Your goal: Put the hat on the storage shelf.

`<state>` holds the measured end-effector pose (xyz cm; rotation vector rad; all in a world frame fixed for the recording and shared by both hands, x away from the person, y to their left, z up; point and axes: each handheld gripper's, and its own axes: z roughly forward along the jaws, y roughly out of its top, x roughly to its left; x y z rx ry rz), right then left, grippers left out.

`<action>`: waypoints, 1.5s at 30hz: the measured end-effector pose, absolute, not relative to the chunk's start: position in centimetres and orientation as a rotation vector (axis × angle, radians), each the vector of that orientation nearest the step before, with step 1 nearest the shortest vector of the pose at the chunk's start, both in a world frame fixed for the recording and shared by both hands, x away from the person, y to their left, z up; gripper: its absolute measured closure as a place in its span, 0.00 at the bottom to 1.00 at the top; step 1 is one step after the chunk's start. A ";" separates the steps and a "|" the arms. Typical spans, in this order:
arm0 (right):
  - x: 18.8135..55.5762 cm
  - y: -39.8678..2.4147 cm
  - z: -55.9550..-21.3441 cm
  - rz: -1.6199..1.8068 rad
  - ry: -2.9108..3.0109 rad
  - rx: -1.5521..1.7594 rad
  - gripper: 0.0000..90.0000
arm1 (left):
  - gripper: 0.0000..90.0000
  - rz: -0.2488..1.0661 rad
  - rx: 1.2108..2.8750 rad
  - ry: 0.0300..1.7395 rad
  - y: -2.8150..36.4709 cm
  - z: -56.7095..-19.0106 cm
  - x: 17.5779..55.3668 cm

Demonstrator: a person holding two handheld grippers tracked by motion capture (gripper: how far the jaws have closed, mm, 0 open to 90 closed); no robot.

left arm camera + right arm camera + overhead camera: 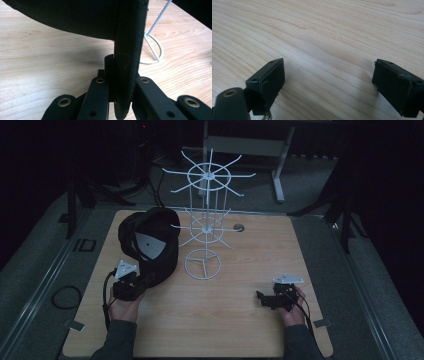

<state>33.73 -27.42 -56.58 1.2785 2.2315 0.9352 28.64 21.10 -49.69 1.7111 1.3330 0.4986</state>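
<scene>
Left hand-held gripper sits at the near left of the worktop, and its jaws are clamped tight on the edge of a black cap. From the left gripper view the hold is plain: a thick, stitched strip of the cap's fabric runs straight down between the two black jaws, pinched from both sides, with the rest of the cap spreading out dark across the top of that view. The cap itself is on the left half of the worktop, its bulk lying away from the gripper toward the far side, with a pale grey patch showing on it in the high view. It is just beside a white wire rack, and one of the rack's lower prongs reaches over the cap's right edge; whether they touch, I cannot tell. The rack stands upright near the middle of the worktop on a round ring base, with two tiers of spokes fanning out, and that ring base shows just behind the cap in the left gripper view.

Over on the right, the right hand-held gripper is low over the near right of the worktop, well apart from cap and rack. Its jaws stand wide open with nothing between them, bare wood grain in the gap, in the right gripper view. Both of the person's hands come in from the near edge, grey sleeves at the wrists.
</scene>
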 end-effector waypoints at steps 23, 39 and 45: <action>33.7 -27.4 -56.6 0.935 2.232 1.282 0.12 | 0.96 0.561 1.724 1.305 22.3 -48.4 29.1; 33.7 -27.4 -56.6 0.936 2.231 1.281 0.12 | 0.96 0.599 1.738 1.275 22.7 -47.4 29.2; 33.7 -27.4 -56.6 0.936 2.231 1.283 0.12 | 0.96 0.609 1.739 1.272 22.8 -47.1 29.3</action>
